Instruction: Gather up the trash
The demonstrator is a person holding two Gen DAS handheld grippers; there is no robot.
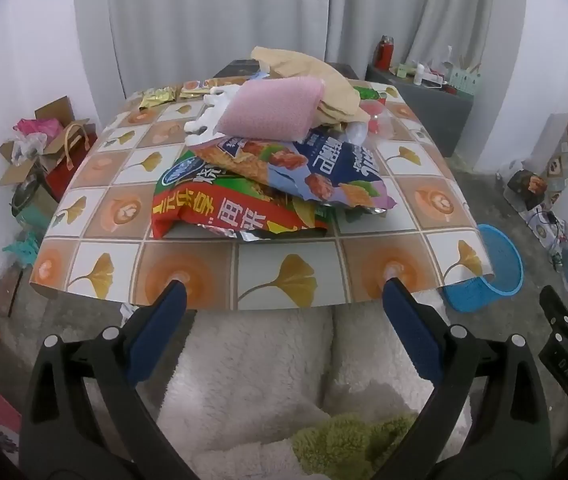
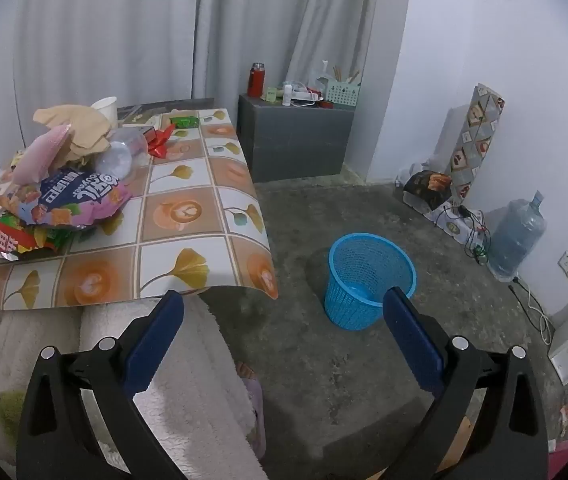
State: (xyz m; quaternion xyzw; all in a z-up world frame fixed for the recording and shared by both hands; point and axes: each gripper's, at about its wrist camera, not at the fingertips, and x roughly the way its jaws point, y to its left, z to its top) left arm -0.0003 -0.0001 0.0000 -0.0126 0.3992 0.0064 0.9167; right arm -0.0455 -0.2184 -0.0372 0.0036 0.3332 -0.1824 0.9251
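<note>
A: Left tool [image 1: 284, 288] wide open, empty, at desk [image 1: 96, 168] edge. Right tool [image 2: 284, 296] same, over floor.

B: Trash?

A: Wrappers [image 1: 244, 196] piled mid-desk; bin [image 2: 368, 280] on floor beside desk. Take top bag first, pinch an edge.

B: Hidden?

A: Pile's underside, bin bottom unclear.

curtain [image 2: 124, 28]: grey, far ahead
cabinet [image 2: 296, 136]: grey, ahead, red flask [image 2: 256, 80] on top
water jug [image 2: 518, 236]: far right, by wall
cardboard box [image 1: 40, 148]: far left
</note>
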